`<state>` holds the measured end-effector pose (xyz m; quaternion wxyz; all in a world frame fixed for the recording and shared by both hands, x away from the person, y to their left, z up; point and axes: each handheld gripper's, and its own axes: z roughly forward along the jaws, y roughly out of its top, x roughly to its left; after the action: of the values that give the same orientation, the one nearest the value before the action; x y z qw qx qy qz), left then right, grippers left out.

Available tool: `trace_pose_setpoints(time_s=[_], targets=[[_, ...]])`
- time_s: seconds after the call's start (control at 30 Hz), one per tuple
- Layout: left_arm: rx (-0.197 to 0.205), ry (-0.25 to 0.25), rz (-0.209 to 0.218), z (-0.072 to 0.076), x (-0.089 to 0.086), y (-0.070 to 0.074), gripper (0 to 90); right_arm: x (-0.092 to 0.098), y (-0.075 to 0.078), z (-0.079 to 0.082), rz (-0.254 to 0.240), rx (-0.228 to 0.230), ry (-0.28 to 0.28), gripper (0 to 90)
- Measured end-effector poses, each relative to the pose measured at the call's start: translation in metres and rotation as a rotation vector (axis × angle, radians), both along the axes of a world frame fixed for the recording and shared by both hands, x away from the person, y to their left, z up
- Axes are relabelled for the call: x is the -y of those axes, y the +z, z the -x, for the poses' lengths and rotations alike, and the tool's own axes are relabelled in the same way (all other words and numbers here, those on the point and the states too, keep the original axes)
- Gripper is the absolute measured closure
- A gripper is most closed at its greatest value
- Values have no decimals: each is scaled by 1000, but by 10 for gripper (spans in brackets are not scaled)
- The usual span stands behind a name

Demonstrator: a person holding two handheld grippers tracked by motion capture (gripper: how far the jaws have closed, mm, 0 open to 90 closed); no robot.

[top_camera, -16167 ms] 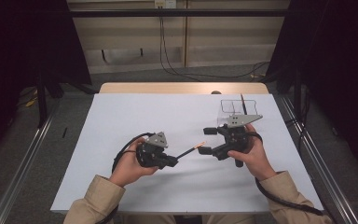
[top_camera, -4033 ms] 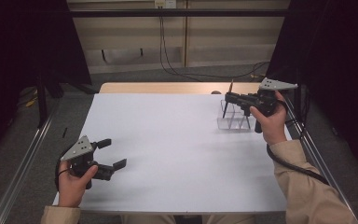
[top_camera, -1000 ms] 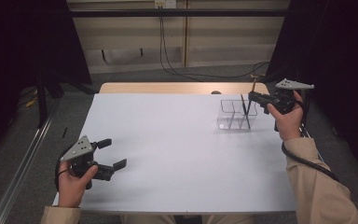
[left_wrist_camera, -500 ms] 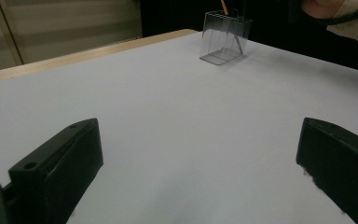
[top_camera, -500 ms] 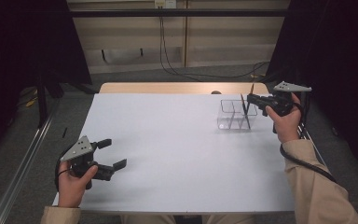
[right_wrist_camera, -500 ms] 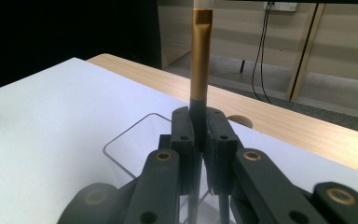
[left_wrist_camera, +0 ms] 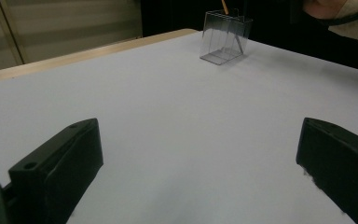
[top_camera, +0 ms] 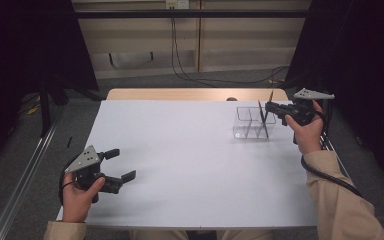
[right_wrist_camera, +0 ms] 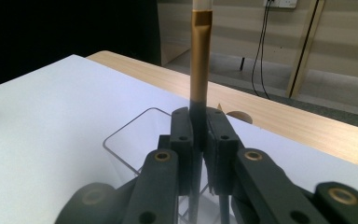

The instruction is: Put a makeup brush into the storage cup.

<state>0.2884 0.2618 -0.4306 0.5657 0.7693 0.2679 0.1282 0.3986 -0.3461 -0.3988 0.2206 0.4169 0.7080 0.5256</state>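
right gripper (top_camera: 271, 106), upper right: jaws clamped on upright brush (right_wrist_camera: 199, 60) over clear organiser (top_camera: 252, 122), seemingly unreleased. left gripper (top_camera: 116, 165), lower left: jaws wide, empty.

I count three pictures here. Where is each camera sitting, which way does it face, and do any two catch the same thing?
High view: above the person's side, facing forward and down on the white table; both forearms, hands, left tongs and right tongs show.
Left gripper view: rides the left tongs, facing across the table to the clear organizer; its black jaws stand apart.
Right gripper view: rides the right tongs, jaws closed on an upright pen.
Shared: all catch the organizer.
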Motion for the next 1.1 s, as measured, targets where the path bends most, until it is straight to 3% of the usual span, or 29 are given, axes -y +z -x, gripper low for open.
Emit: trace_pose_setpoints(time_s=[0.07,0.4,0.5,0.53,0.77,1.1], targets=[[0,0,0,0,0,0,3,1,0,1,-10,-2,3,694],[3,4,-4,1,1,1,3,0,0,8,-74,9,39,422],[4,4,-6,1,0,1,3,-1,1,10,-73,19,48,363],[6,5,-7,1,0,1,3,-3,2,11,-73,26,65,305],[7,1,-4,2,-1,1,3,-9,1,21,-92,40,101,219],[8,15,0,5,-3,2,3,-20,-1,32,-68,44,155,135]])
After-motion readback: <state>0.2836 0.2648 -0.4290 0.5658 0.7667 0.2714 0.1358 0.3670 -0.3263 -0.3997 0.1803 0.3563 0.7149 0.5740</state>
